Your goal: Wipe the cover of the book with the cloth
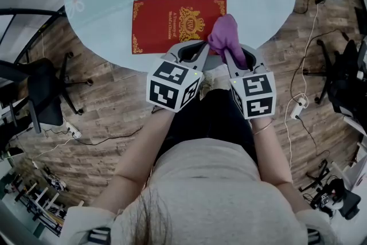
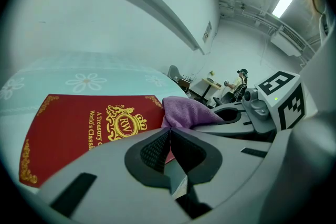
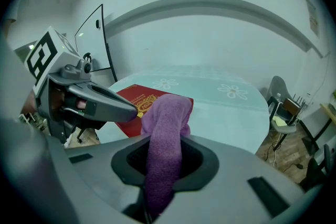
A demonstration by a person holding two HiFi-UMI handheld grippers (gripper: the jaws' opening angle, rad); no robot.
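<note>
Wiping seemingly just starting — right gripper (image 1: pixel 230 58) jaws clamp purple terry cloth (image 1: pixel 226 34) at red gilt-printed hardcover book (image 1: pixel 163 23) near corner; left gripper (image 2: pixel 169 149) jaws pressed together, empty — whole cover left.

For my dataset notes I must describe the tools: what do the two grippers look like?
Both the left gripper and the right gripper have grey plastic bodies, with black ribbed pads inside the jaws. Each carries a white cube printed with black square markers. The person wears a light grey top.
</note>
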